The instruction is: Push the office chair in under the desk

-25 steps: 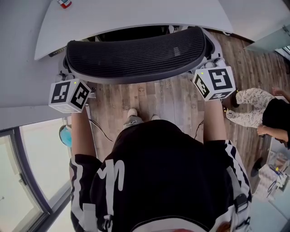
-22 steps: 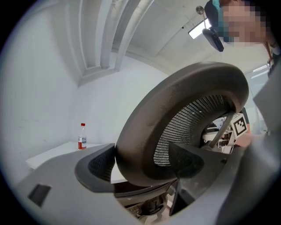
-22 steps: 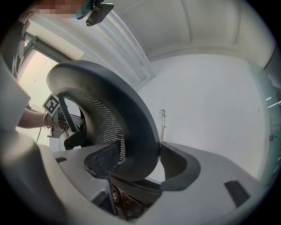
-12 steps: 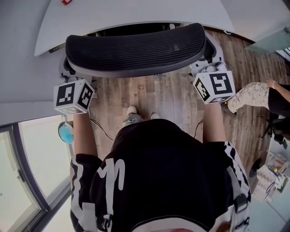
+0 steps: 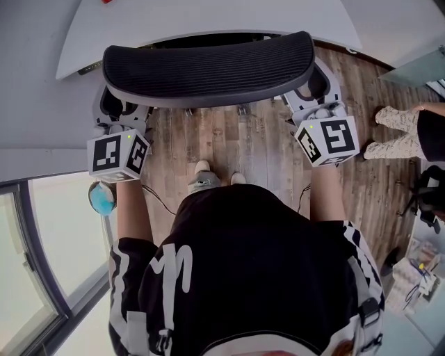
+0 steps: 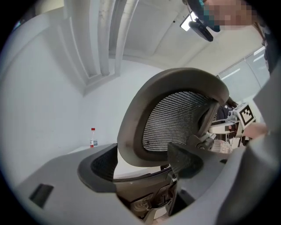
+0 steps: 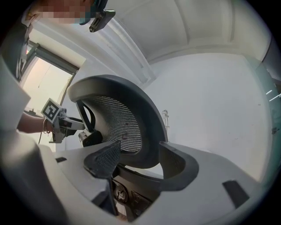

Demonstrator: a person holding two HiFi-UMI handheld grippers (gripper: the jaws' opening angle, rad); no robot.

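Under the desk point(image 5: 208, 21), we judge the office chair point(image 5: 208, 69) nearly home, our left gripper point(image 6: 142, 154) and right gripper point(image 7: 139, 152) agape, holding nothing.

Chair backrest point(image 5: 208, 66) blocks ahead; floor point(image 5: 229, 146) behind free.

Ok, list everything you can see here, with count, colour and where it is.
office chair: one, black mesh back, at the desk edge
desk: one, pale grey, top of head view
bottle: one, red cap, on the desk
floor: brown-grey wood planks, behind the chair
blue object: one, on the floor, left; unclear what
other person: one, patterned trousers, right edge
left tool: grey, open, facing the chair back
right tool: grey, open, facing the chair back
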